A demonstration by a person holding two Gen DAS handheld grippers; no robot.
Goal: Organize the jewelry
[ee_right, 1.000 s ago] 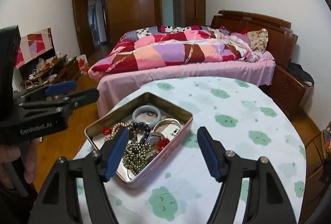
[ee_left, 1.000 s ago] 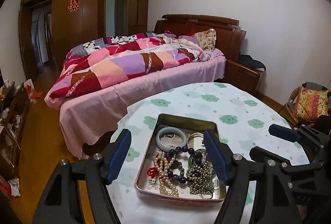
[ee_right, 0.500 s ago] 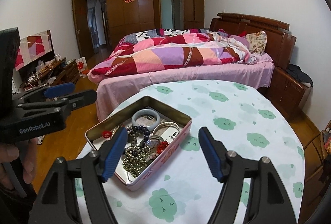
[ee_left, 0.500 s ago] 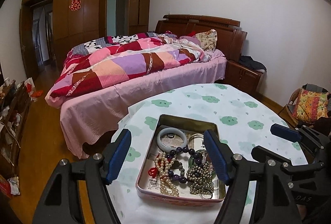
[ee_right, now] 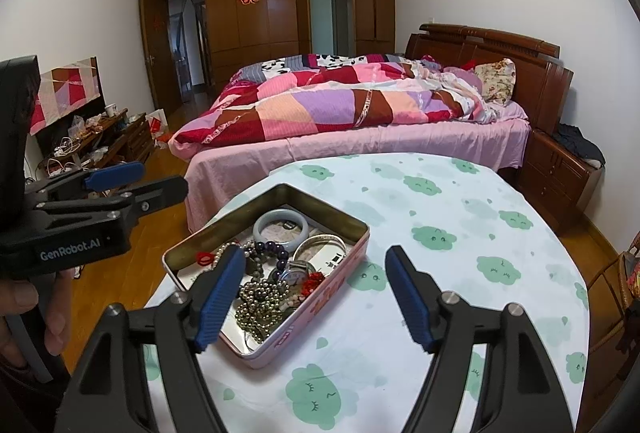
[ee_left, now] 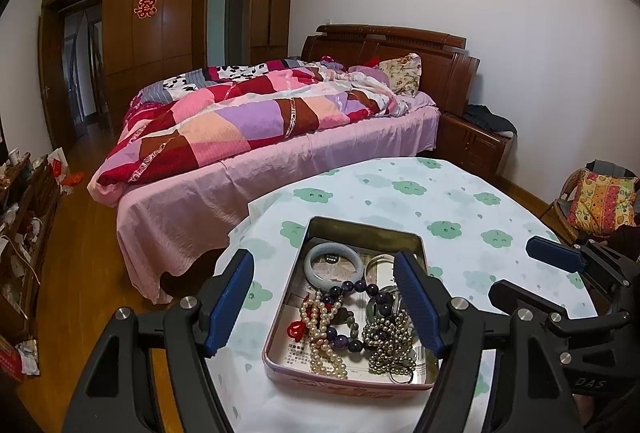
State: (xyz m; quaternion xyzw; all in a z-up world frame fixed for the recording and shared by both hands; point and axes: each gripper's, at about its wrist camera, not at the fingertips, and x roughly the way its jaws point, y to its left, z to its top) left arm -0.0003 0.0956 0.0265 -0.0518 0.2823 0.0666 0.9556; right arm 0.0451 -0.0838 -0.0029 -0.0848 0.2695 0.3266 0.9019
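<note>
tin holds jewelry; left tool reads "genrobot.ai", jaws wide; right tool wide, empty.

Bare surface lies open right of the tin; its raised walls ring the tangled jewelry, open from above.

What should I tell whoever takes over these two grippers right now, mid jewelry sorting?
Left gripper: open, empty, above the tin.
Right gripper: open, empty, over the tin's right edge.
Jewelry: all in the open pink tin on the cloud-print tablecloth. Pale bangle at the far end; pearl strand, purple bead bracelet and metal bead chain tangled at the near end.
Done: nothing visibly sorted.
Left: untangle and take out each piece.
</note>
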